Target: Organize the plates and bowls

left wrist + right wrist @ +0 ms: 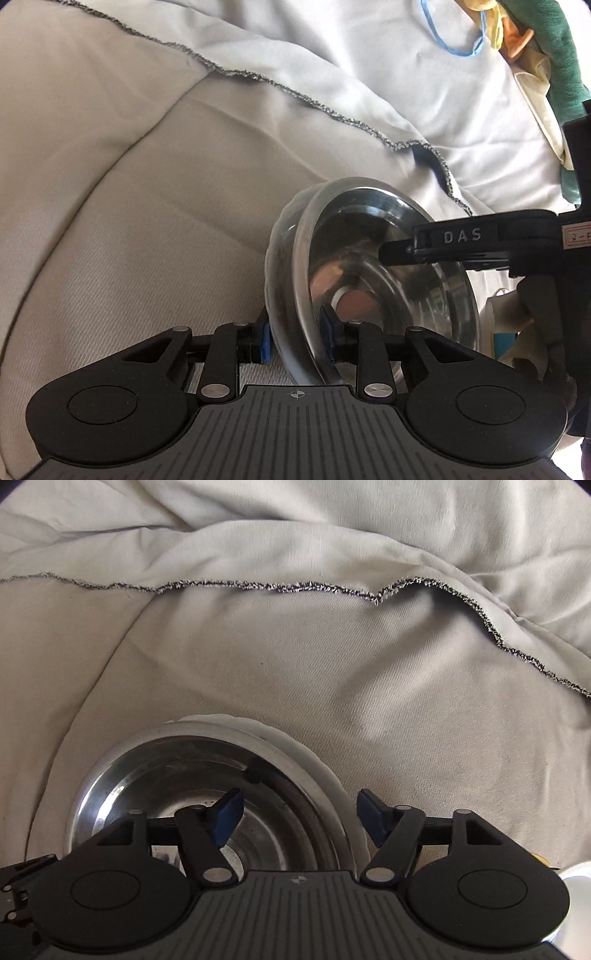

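A shiny steel bowl [369,280] sits nested in a white ridged bowl [280,243], and the pair is tilted up on its side. My left gripper [295,338] is shut on their rims, with one blue pad on the white outer wall and the other inside the steel bowl. A black finger [399,254] of the other gripper reaches into the bowl from the right. In the right wrist view the steel bowl [177,775] lies below my right gripper [301,819]. That gripper is open and straddles the near rim, its pads clear of it.
Beige cloth [110,221] covers the surface under the bowls. A pale sheet with a frayed dark edge [295,587] lies beyond. Green and yellow cloths [561,55] are bunched at the far right. A white round object [578,882] shows at the lower right.
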A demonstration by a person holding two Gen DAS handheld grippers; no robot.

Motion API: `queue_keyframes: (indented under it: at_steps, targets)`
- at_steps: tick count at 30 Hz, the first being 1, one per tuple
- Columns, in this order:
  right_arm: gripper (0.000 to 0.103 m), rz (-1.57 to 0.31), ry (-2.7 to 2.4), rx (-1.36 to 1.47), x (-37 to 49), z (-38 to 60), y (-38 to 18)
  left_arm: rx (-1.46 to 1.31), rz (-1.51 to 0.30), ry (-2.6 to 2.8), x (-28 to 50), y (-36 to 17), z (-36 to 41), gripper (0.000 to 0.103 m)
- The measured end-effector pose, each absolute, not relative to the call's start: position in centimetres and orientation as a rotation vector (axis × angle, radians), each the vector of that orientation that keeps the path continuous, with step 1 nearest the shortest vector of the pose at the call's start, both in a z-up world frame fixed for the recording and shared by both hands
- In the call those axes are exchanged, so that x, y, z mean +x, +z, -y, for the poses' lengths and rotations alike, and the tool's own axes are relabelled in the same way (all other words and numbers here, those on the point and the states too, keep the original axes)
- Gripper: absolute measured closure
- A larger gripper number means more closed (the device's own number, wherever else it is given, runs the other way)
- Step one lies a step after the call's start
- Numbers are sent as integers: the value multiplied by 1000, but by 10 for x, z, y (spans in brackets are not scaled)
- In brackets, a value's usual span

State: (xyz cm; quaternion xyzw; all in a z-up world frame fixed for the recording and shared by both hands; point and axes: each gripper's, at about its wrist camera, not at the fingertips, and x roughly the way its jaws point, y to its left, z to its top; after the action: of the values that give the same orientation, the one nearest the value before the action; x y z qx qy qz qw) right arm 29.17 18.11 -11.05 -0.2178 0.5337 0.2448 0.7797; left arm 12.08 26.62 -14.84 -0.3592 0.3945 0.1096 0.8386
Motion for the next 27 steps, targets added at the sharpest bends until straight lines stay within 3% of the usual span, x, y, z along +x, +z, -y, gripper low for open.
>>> queue_keyframes:
  at_steps: [12,23,27]
  targets:
    - [29,-1205,540,-381,291,-168,-107,-757,-783,275,127,-149,-280,74]
    - [28,-1129,543,-485,272,-174,-112,-745,-747,276,122,-152,-280,77]
    - [31,-1007,558,-475,258,-169,-91,-758,-671,305,106,-142,-281,78]
